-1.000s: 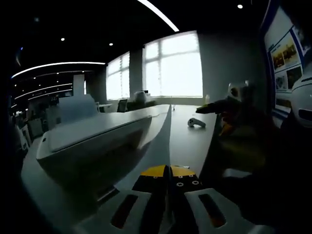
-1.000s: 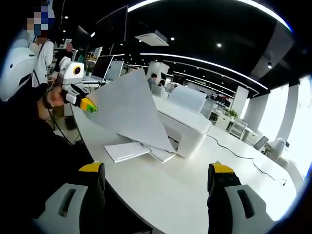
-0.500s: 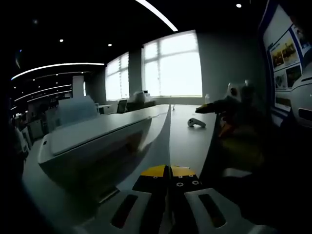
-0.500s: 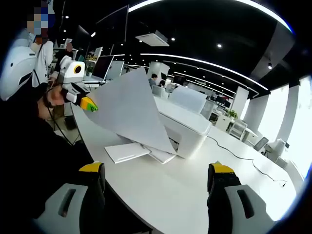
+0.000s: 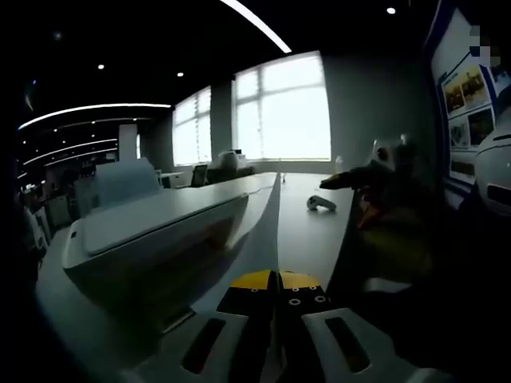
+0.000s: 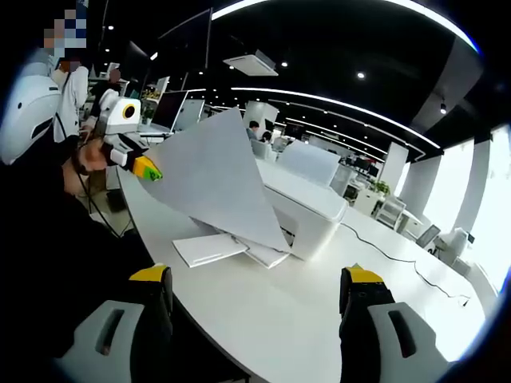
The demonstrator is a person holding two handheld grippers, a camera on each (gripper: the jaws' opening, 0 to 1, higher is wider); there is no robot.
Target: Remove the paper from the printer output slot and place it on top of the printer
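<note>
In the left gripper view, your left gripper (image 5: 276,281) has its yellow-tipped black jaws pressed together on the near edge of the white sheet of paper (image 5: 259,239), which you see almost edge-on as a thin pale blade running away from the jaws toward the bright windows (image 5: 281,108). The white flat-topped inkjet printer (image 5: 152,223) sits to the left of the sheet on the long white table (image 5: 307,235), and the paper's far end reaches the printer's front, though the exact contact is too dim to make out. Farther along the table lies a small white gadget (image 5: 321,203). Your right gripper (image 5: 363,171) comes in from the right edge, a pale body with a dark nose, held above the table.

In the right gripper view, your right gripper (image 6: 255,291) stands with its two yellow-capped jaws wide apart, nothing between them, hovering over the table (image 6: 319,319) near its edge. Across the table your left gripper (image 6: 148,169) pinches the sheet's upper left corner with its yellow tips, so the paper (image 6: 215,179) hangs raised and slanted, its lower end dropping to the front of the printer (image 6: 307,203). Below it a loose stack of white sheets (image 6: 211,247) lies flat on the table against the printer's front. A thin dark cable (image 6: 399,259) trails across the table to the right of the printer.
</note>
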